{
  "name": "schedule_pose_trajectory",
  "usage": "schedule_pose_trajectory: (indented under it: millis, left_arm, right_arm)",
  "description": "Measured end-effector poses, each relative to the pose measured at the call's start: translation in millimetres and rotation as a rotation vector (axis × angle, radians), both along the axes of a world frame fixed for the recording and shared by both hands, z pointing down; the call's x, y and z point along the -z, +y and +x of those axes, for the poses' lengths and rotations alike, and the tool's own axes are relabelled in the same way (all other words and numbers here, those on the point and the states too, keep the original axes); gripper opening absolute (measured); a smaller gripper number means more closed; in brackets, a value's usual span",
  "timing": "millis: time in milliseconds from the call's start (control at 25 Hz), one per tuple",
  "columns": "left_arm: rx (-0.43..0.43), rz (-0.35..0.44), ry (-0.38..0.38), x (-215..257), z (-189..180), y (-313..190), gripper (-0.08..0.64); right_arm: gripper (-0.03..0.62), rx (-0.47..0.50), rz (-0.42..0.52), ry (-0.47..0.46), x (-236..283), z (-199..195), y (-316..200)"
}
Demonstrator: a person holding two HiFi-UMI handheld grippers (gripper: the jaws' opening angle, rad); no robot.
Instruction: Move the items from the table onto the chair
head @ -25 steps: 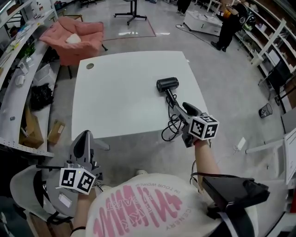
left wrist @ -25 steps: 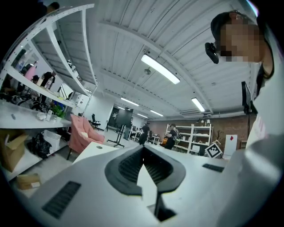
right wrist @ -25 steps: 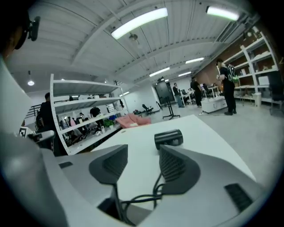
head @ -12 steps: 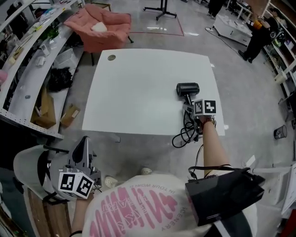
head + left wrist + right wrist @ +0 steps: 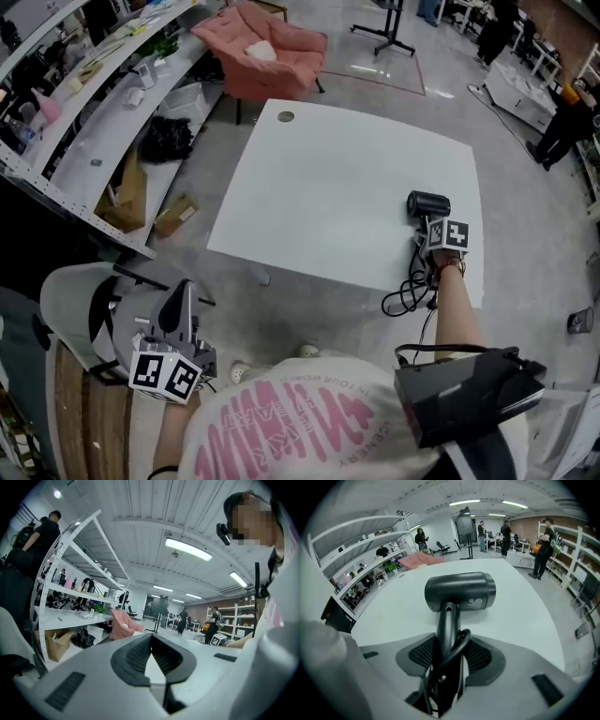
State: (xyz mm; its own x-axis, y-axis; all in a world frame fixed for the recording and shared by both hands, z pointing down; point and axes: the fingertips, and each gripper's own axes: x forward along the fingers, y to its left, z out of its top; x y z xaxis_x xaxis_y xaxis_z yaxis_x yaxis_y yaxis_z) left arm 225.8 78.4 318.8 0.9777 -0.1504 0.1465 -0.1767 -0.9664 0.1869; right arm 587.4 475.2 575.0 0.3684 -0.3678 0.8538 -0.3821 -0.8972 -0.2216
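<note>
A dark hair dryer (image 5: pixel 461 591) lay on its side near the right-hand front corner of the white table (image 5: pixel 328 178), its cord (image 5: pixel 408 292) spilling over the edge in loose loops toward the floor. The right gripper (image 5: pixel 449 651) pointed down at it. Its jaws had just been closing, with the dryer's handle and a loop of cord between them and the ribbed pads apparently pressing the handle from both sides. The left gripper (image 5: pixel 151 656), jaws together and empty, was held low at the person's left, next to a pale chair (image 5: pixel 66 300). A pink armchair (image 5: pixel 272 52) stood beyond the far side of the table. The dryer looked rigid, smooth-shelled and top-heavy, likely to swing nose-down if gripped at the handle's end. A hold high on the handle, near the barrel, seemed safest, with care for the trailing cord, which could snag on the table edge
</note>
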Motion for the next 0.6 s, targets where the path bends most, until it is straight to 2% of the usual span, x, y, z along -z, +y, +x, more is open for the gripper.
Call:
schedule_pose_trajectory:
  millis: [160, 280, 480, 600]
  left_arm:
    - [0.043, -0.009, 0.042, 3, -14, -16, 0.011]
    - [0.087, -0.013, 0.056, 2, -28, -29, 0.011]
    - [0.146, -0.040, 0.095, 4, -57, -54, 0.011]
    - [0.185, -0.053, 0.101, 7, -80, -73, 0.011]
  right_arm:
    - [0.172, -0.082, 0.201, 0.008, 16, -10, -19]
    - [0.170, -0.088, 0.333, 0.047, 41, -20, -42]
    - [0.172, 0.049, 0.506, 0.162, 112, -46, -111]
    - [0.172, 0.138, 0.606, 0.219, 153, -76, -167]
